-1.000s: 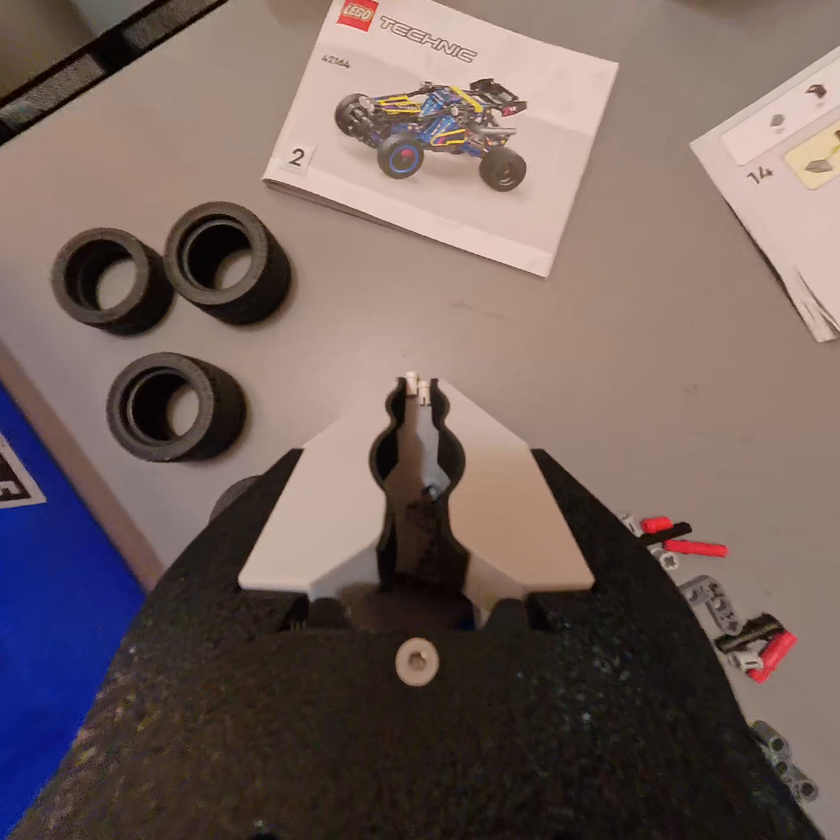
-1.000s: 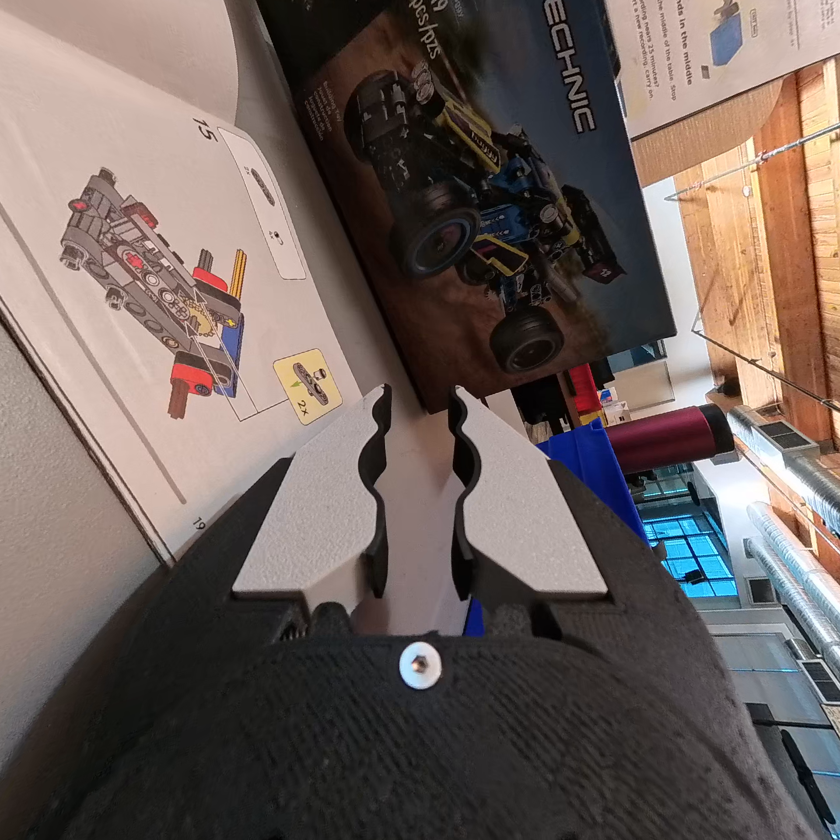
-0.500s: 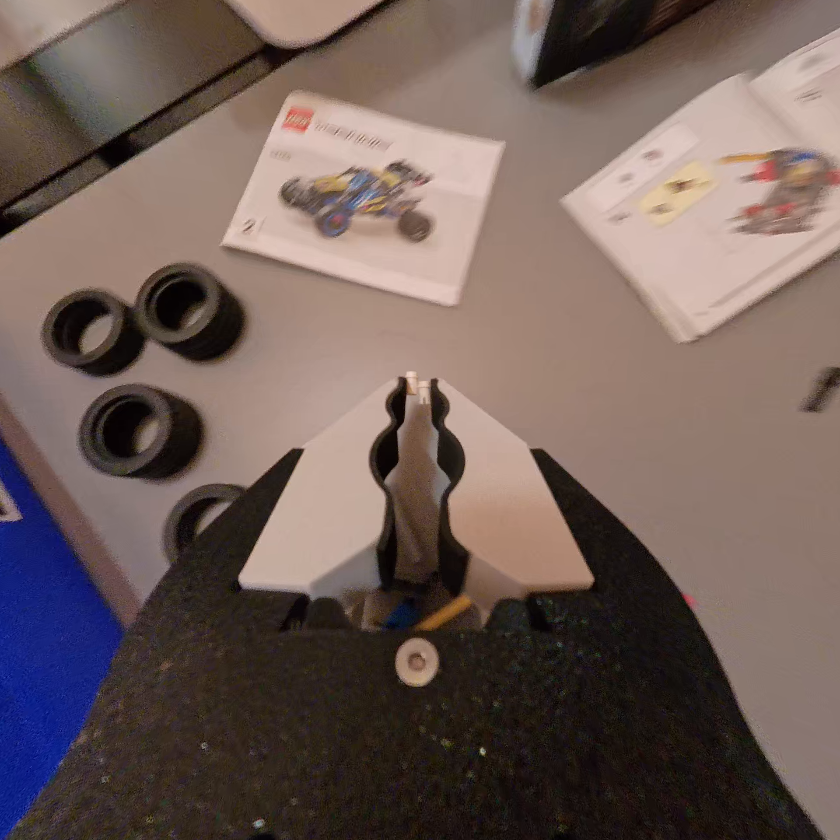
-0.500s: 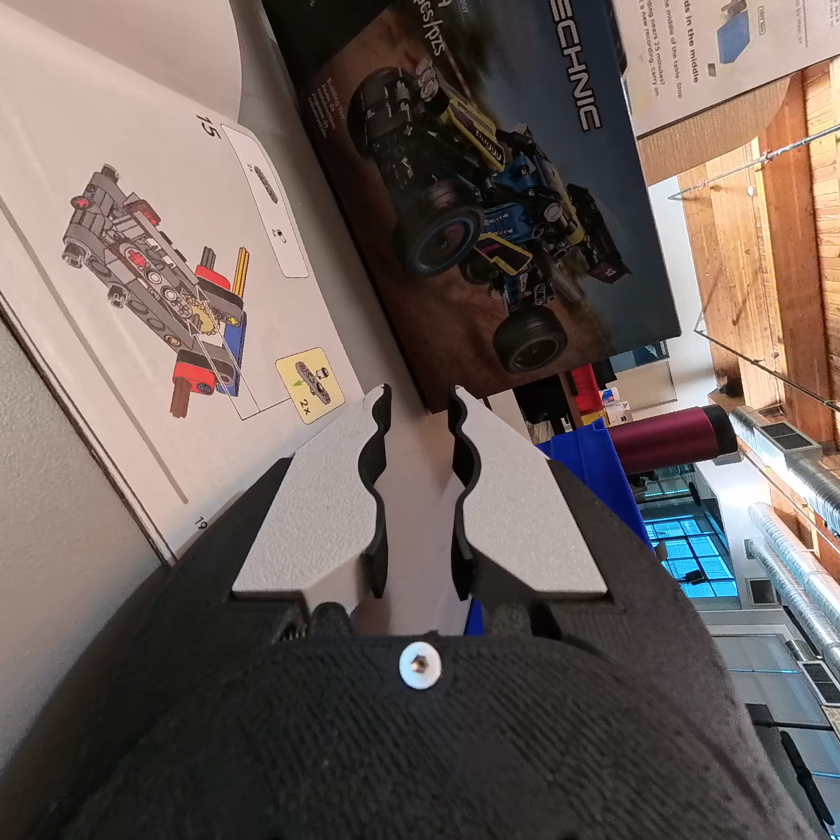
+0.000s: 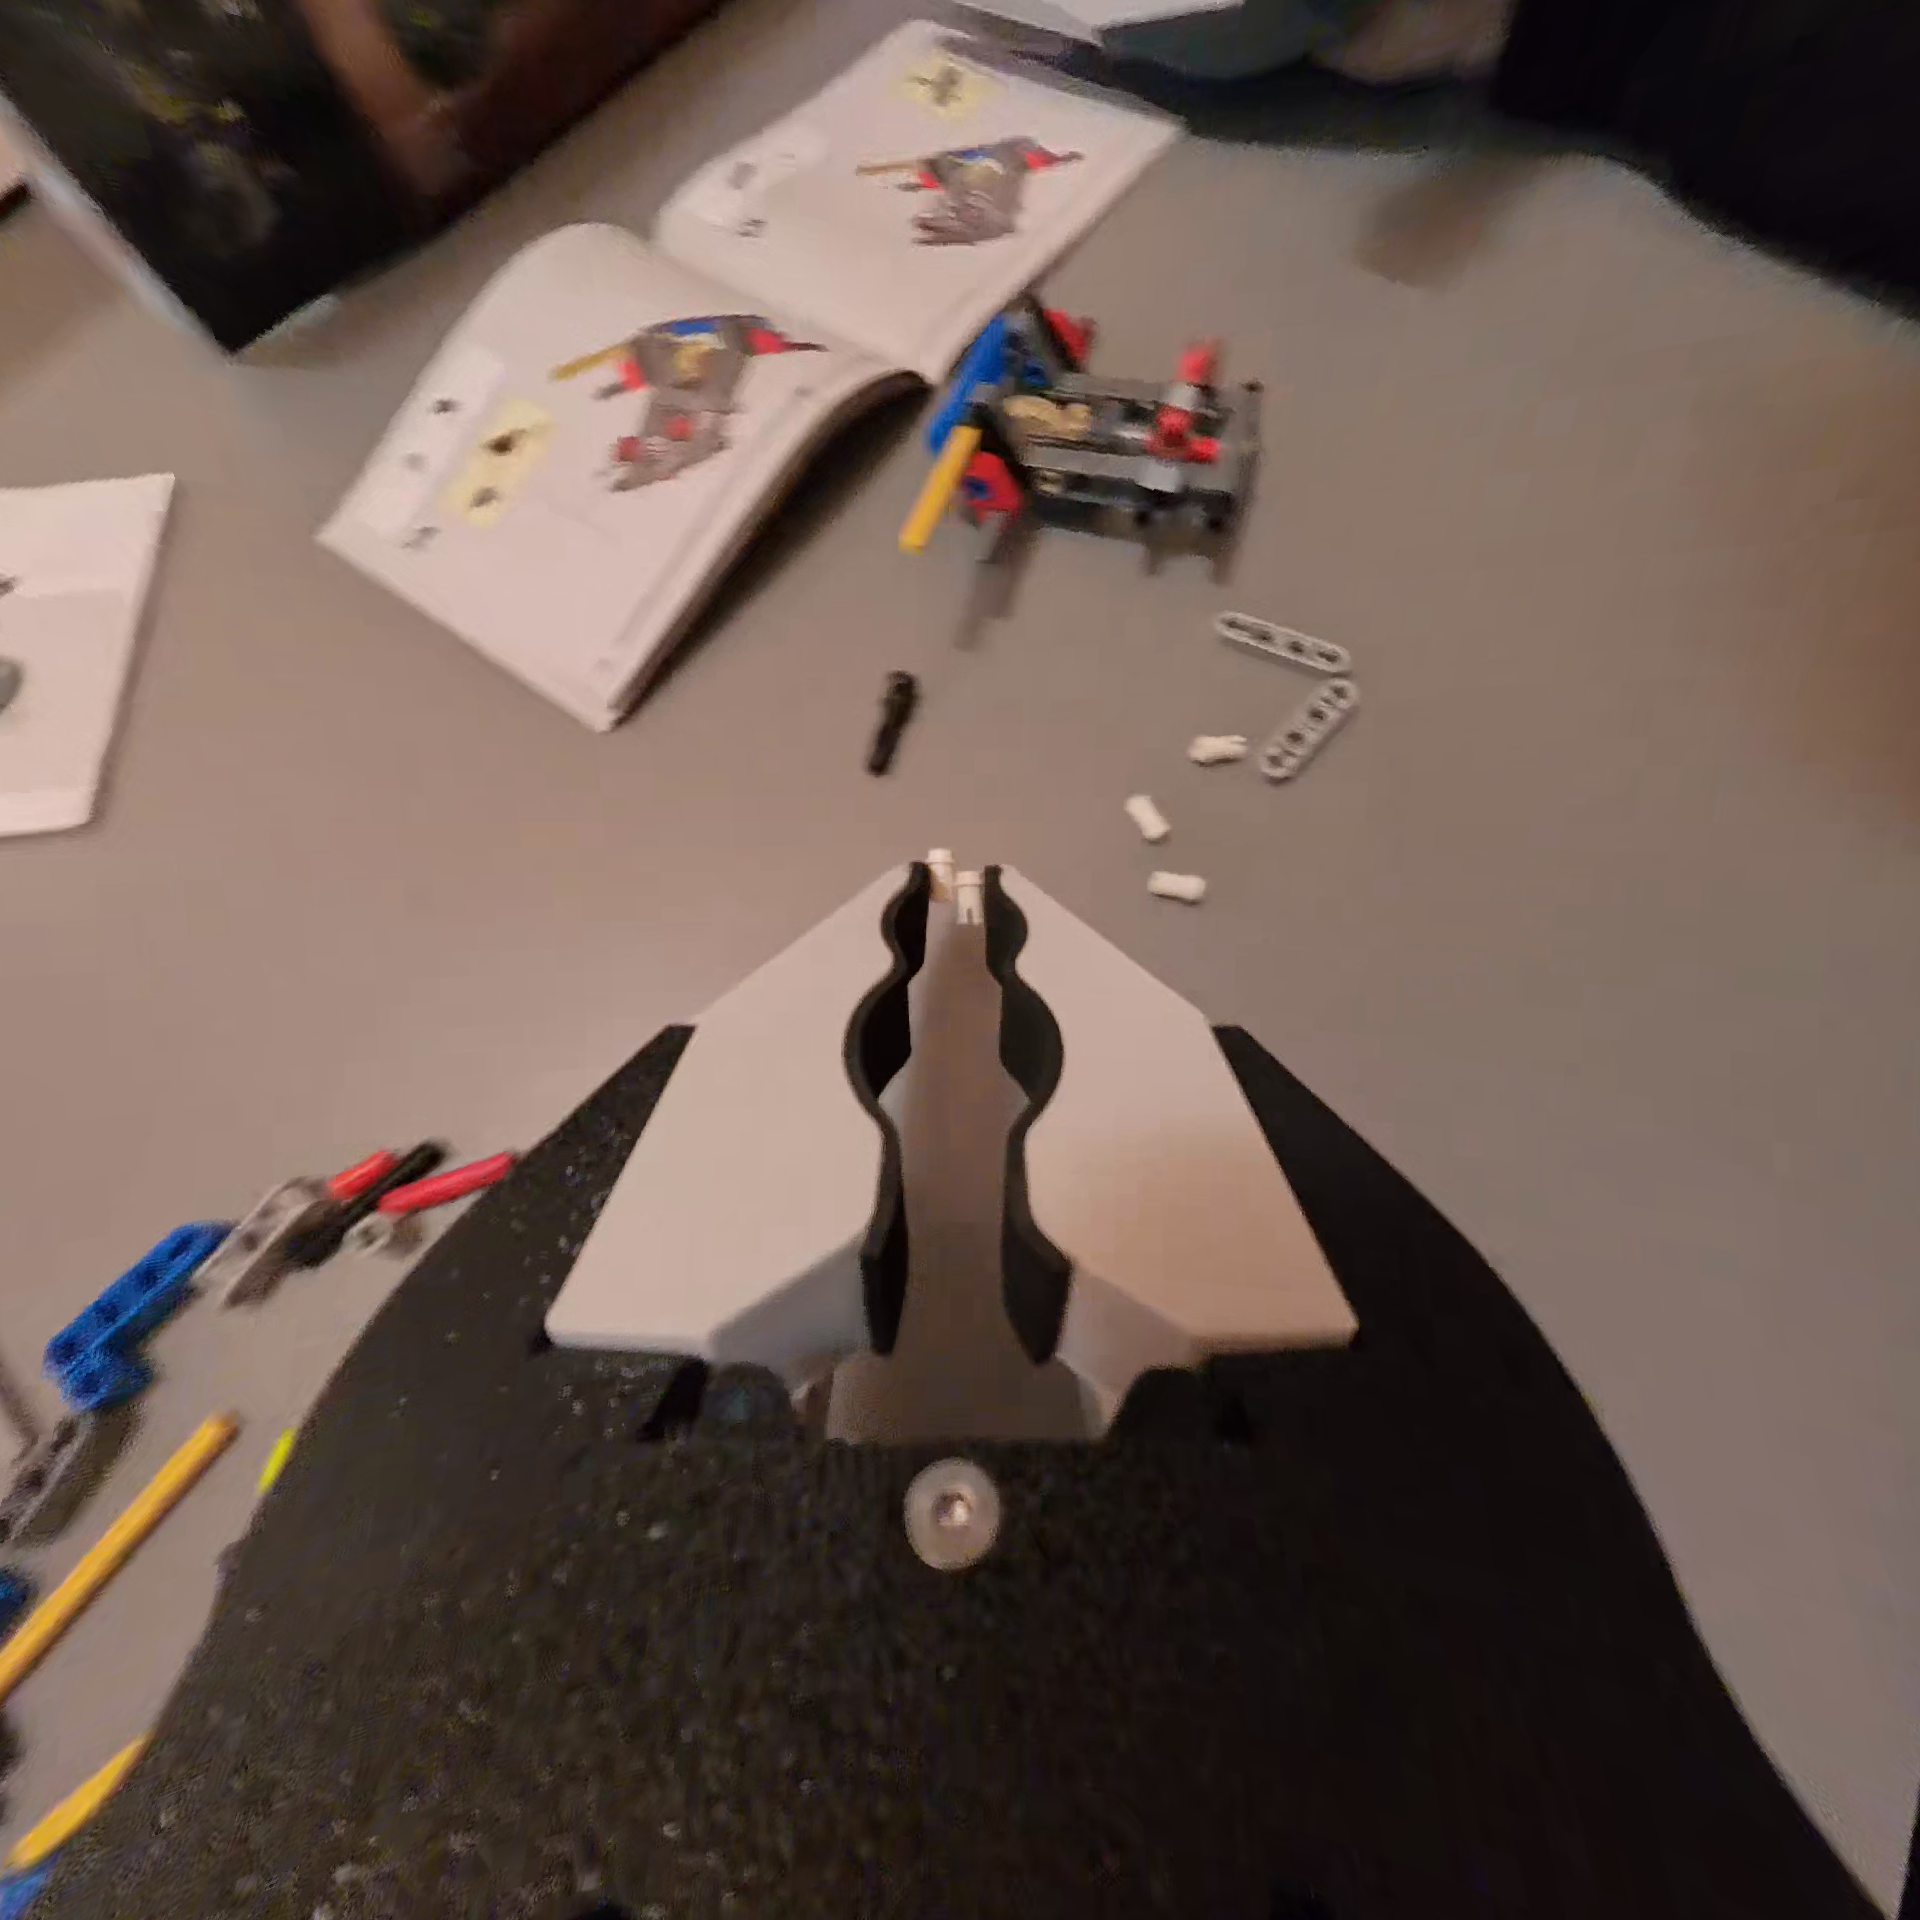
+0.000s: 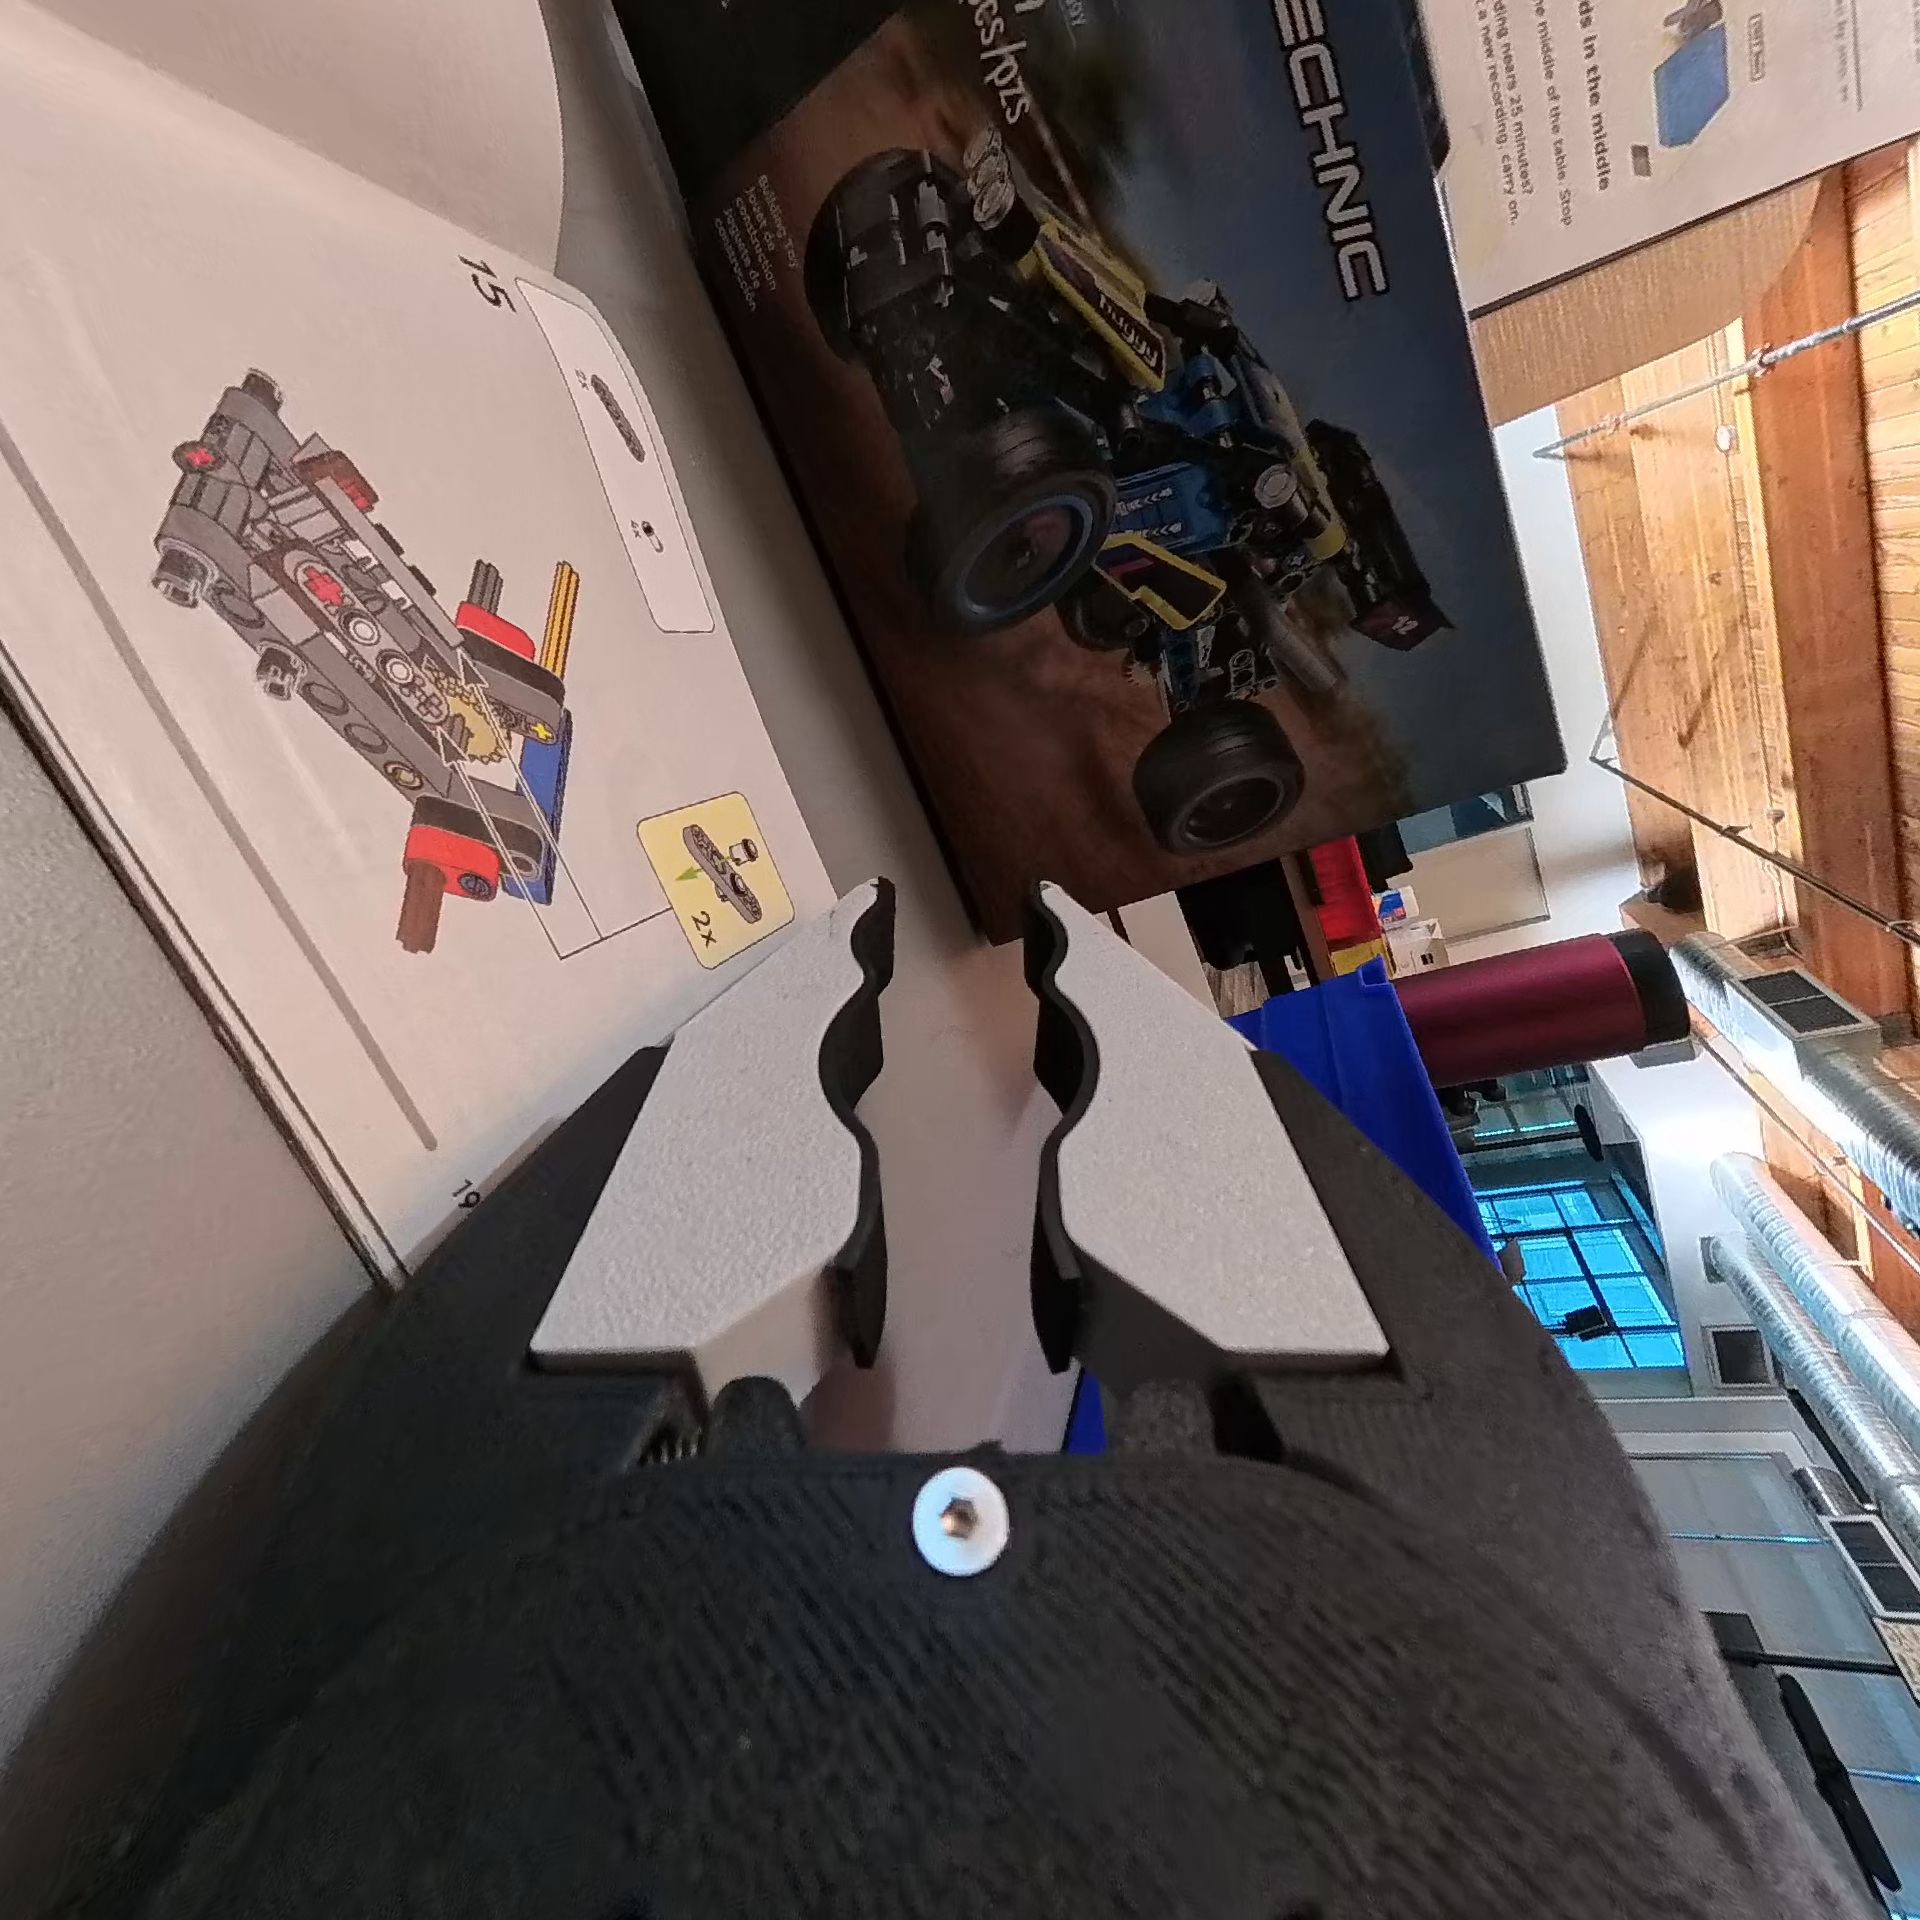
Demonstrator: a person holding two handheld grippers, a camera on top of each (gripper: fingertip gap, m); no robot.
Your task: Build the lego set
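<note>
My left gripper (image 5: 954, 878) is shut on a small white pin (image 5: 958, 885) held at its tips, above the grey table (image 5: 1558, 935). Ahead lies the partly built lego chassis (image 5: 1101, 431), with a yellow axle, blue, red and black parts. Three loose white pins (image 5: 1176, 885) and two grey thin beams (image 5: 1311, 725) lie to the right of my tips. A black pin (image 5: 891, 721) lies ahead. My right gripper (image 6: 961, 906) is open and empty, turned on its side next to the open instruction booklet (image 6: 364, 582).
The open booklet (image 5: 644, 416) lies ahead on the left, a second booklet (image 5: 62, 644) at the far left. Loose red, black, blue and yellow parts (image 5: 312, 1216) lie at lower left. The set's box (image 6: 1091, 436) stands behind the booklet, with a blue bin (image 6: 1340, 1049) and a maroon bottle (image 6: 1527, 997) beyond. Some 30 centimeters of space lies between my two pairs of fingers. The maroon bottle (image 6: 1527, 997) sits 35 centimeters or so from the ends of my right fingers.
My left gripper has swung right, from over the tyres and closed booklet to face the chassis and loose pins, still holding the white pin. The right gripper has barely moved.
</note>
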